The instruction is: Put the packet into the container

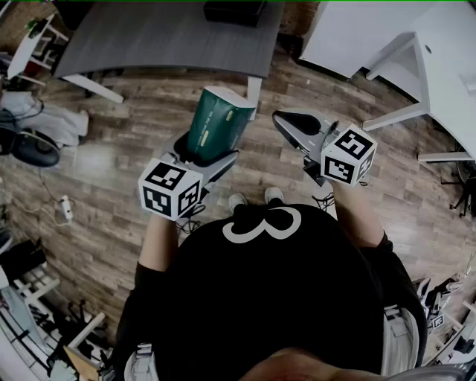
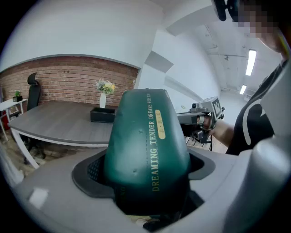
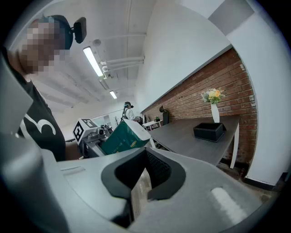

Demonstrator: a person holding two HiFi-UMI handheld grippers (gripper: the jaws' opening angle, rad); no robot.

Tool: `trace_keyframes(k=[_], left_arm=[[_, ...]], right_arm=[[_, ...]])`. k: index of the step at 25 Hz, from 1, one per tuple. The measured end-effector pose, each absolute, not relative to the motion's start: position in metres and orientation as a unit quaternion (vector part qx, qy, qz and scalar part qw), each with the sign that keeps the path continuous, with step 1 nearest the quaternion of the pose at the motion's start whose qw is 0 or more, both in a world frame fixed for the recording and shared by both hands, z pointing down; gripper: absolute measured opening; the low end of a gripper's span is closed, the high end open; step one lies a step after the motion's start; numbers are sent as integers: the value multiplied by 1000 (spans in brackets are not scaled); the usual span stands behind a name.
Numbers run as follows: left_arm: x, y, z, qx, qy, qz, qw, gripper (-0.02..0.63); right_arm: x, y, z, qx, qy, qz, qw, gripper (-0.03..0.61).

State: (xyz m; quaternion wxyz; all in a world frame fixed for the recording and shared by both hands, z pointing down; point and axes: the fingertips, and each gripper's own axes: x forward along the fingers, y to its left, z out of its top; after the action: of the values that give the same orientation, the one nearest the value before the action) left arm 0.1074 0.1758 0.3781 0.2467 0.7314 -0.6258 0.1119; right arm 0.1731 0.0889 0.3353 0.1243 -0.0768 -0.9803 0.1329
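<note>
Since my left gripper [image 1: 212, 156] clamps the packet [image 1: 216, 123] only at its lower end, I judge the tall bag could tip or slide free on the way to the container [image 2: 102, 114], which sits well off on the table [image 1: 163, 37]. The packet stands upright in the air above the floor. I hold both grippers out before the torso, side by side. The right gripper [image 1: 288, 123] has its jaws together on nothing.

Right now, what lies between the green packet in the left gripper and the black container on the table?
Nothing: the head view shows only bare grey tabletop between the green packet and the black container.
</note>
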Motion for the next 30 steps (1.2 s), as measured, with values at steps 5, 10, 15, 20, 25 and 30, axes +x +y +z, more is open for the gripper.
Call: trace_keyframes(k=[5,10,15,20,25,30], left_arm=[[107,176,378,736,-622,113,242,474],[106,174,380,739,-620,110,239,473],[89,191,378,745,-617,98,236,473],[68,199,375,749,-615,91,231,474],[51,177,379,749,-613,92,236,474],[16,139,384,744,-616,95,240,474]], right_arm=[[173,90,337,-73,-981,130,125,0],[174,87,345,-61,-981,135,127,0],[155,107,346,-51,-979,156,116,2],[130,121,340,-54,-980,153,112,2],[108,97,341,-50,-980,164,100,2],[70,56,347,-59,-979,169,99,2]])
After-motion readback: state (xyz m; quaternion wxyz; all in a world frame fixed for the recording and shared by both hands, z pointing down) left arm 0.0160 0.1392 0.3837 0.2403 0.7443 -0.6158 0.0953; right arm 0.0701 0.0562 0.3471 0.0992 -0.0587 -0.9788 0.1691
